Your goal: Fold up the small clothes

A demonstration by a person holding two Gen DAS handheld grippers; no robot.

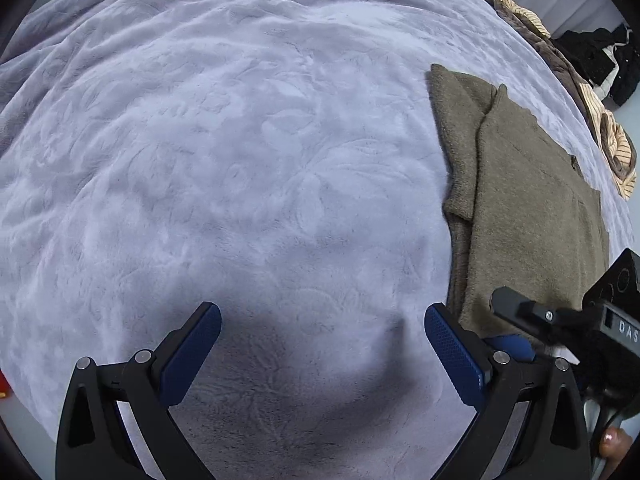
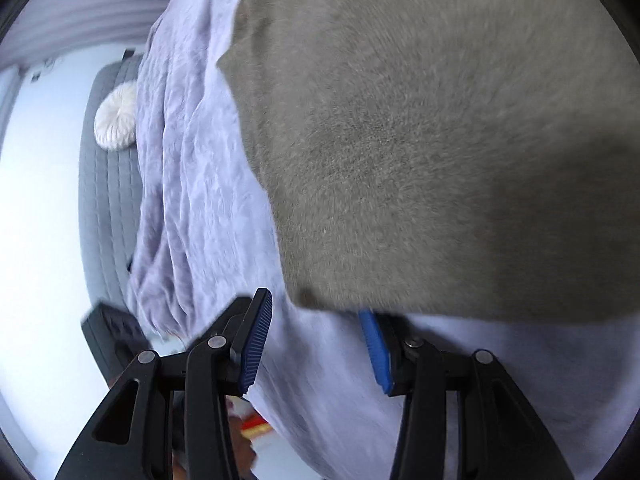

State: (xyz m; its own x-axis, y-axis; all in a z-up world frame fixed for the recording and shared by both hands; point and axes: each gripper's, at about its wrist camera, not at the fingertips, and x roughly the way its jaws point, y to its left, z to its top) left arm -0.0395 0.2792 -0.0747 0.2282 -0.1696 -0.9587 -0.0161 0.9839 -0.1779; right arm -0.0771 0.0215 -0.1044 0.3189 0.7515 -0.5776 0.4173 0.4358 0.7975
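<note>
An olive-brown fleece garment (image 1: 528, 200) lies partly folded on the lavender blanket (image 1: 240, 160) at the right of the left wrist view. My left gripper (image 1: 322, 320) is open and empty over bare blanket, left of the garment. In the right wrist view the same garment (image 2: 440, 140) fills the upper right. My right gripper (image 2: 318, 308) is open at the garment's near edge, its right fingertip just under the edge. The right gripper also shows in the left wrist view (image 1: 560, 316), low at the garment's near end.
A brown and striped heap of clothes (image 1: 600, 120) and black clothes (image 1: 600, 56) lie past the bed's right edge. A grey headboard (image 2: 108, 200) with a white round cushion (image 2: 116, 116) stands at the left of the right wrist view.
</note>
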